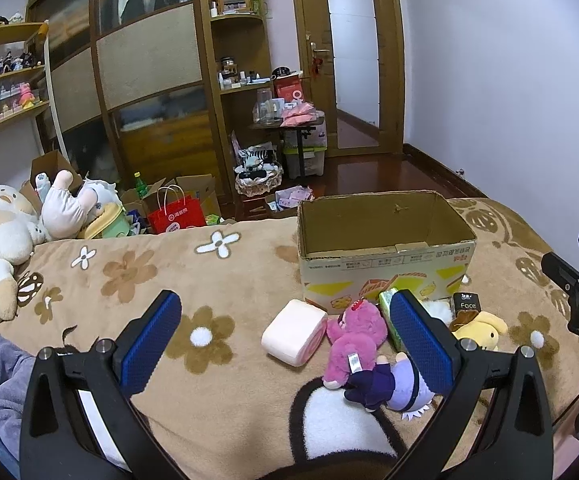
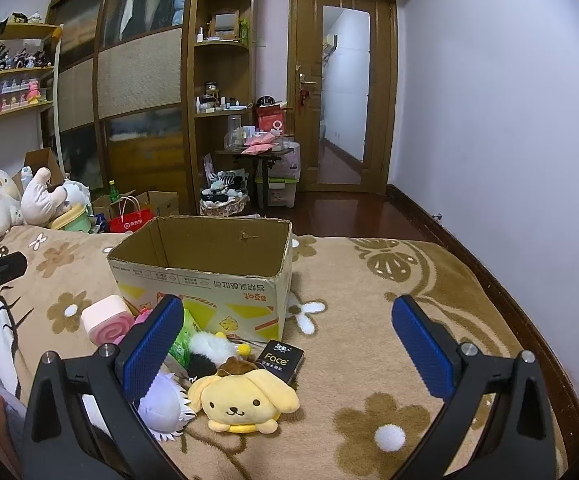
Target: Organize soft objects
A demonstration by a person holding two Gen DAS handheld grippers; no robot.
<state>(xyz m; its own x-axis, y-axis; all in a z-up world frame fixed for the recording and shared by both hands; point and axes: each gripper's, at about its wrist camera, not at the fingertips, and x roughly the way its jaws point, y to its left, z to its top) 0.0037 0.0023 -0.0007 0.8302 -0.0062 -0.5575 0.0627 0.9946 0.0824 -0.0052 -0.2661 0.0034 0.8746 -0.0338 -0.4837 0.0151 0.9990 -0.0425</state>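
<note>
- Left wrist view: the left tool (image 1: 285,340) hung wide open and empty over the bed's blanket (image 1: 129,272). A pink swirl-roll cushion (image 1: 294,332), pink bear (image 1: 355,340) and purple-haired doll (image 1: 393,384) lay just before the open cardboard box (image 1: 385,256).
- Right wrist view: the right tool (image 2: 287,344) was likewise wide open, holding nothing. The yellow dog plush (image 2: 245,398) lay between its fingers, beside a black "Face" pack (image 2: 281,360), near the box (image 2: 209,280).

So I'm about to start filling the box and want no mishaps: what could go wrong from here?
The toys lie crowded against the cardboard box: closing on the yellow dog plush might also catch the purple doll beside it. The box sits on a soft blanket, so a bump might tip it.
</note>
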